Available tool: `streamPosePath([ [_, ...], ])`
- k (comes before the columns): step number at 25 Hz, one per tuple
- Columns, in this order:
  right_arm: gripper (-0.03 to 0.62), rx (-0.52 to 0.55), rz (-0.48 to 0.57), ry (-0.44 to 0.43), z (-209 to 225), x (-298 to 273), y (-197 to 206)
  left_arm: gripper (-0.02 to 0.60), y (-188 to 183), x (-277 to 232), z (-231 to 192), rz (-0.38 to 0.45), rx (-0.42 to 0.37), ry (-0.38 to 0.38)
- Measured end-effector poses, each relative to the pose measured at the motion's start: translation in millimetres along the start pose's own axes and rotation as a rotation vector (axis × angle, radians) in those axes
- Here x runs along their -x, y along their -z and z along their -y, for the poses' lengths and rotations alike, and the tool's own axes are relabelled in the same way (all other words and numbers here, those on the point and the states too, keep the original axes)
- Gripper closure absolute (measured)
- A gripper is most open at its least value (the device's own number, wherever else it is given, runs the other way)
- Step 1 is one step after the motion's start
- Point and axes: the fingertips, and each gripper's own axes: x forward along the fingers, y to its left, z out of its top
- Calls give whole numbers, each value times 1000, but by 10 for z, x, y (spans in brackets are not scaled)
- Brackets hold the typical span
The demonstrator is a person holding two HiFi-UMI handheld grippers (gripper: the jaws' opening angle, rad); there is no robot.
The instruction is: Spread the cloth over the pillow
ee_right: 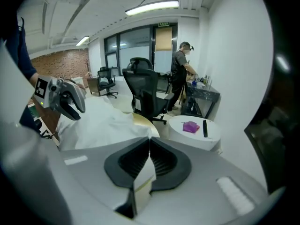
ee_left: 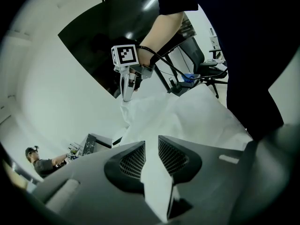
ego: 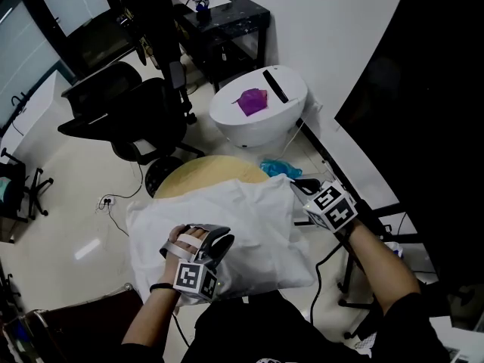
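Note:
A white cloth [ego: 249, 225] lies bunched over the round wooden table [ego: 204, 174]. It covers a soft bulk, and I cannot tell the pillow apart from it. My left gripper [ego: 221, 242] rests on the cloth's near left part. In the left gripper view its jaws [ee_left: 151, 144] stand slightly apart, with a fold of cloth [ee_left: 187, 121] loose in the gap. My right gripper [ego: 301, 186] is at the cloth's right edge. In the right gripper view it [ee_right: 150, 142] is shut on a pinched strip of the cloth [ee_right: 103, 123].
A white round side table [ego: 287, 112] stands beyond, with a purple object [ego: 252, 100] and a black bar [ego: 274, 85] on it. A black office chair [ego: 128, 112] is at the left. A person stands at a black desk [ego: 227, 21]. A dark panel [ego: 423, 89] lines the right side.

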Motion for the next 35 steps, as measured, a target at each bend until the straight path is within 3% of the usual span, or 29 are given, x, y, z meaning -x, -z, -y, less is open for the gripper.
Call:
streamPosePath([
  [6,582,-11,-127,120,686,-373,330,506,90,-11,34,-26,35,12],
  [11,582,17,-191,161,988,-734,421,506,129,-49,62,-44,49,21],
  [18,580,156,-298,210,1242,-1298,515,506,150,-74,124,-65,67,32],
  [22,580,193,-355,199,1262,-1611,716,506,163,-121,152,-76,87,36],
  [29,580,162,-425,112,1072,-2023,1108,506,300,-206,210,-108,114,47],
  [35,576,110,-389,84,1001,-2068,1150,505,373,-229,315,-124,139,70],
])
